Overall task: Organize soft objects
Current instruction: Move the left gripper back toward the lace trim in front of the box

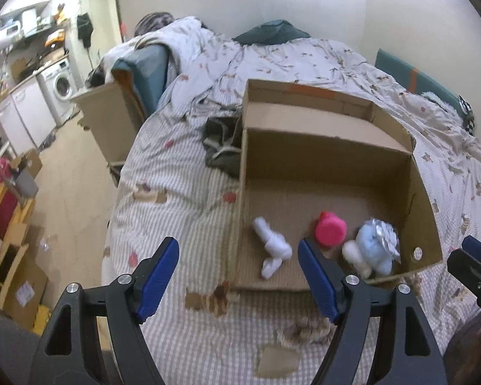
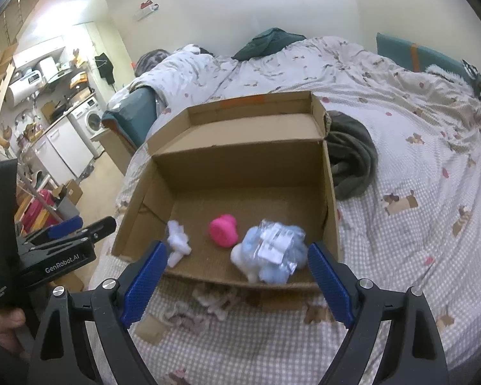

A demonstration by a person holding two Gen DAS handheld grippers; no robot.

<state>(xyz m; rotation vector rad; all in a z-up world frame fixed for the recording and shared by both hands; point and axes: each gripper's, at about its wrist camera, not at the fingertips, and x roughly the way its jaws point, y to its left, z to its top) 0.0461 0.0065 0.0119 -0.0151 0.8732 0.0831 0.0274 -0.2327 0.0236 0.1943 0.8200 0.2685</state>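
An open cardboard box [image 1: 330, 160] [image 2: 240, 166] lies on the bed. Inside it near the front lie a white soft toy [image 1: 274, 246] [image 2: 177, 240], a pink soft toy [image 1: 330, 231] [image 2: 223, 230] and a light blue plush with a plastic wrapper [image 1: 373, 247] [image 2: 272, 250]. A beige knotted rope toy [image 2: 208, 304] [image 1: 308, 327] lies on the bedsheet just in front of the box. My left gripper [image 1: 239, 280] is open and empty above the sheet in front of the box's left part. My right gripper [image 2: 237, 284] is open and empty in front of the box, above the rope toy.
A dark grey-green cloth [image 2: 349, 157] [image 1: 223, 141] lies crumpled beside the box. The patterned duvet [image 2: 417, 134] covers the bed. Teal pillows [image 2: 413, 53] are at the far side. The bed's edge drops to the floor [image 1: 70, 186], where boxes and a washing machine [image 1: 62, 86] stand.
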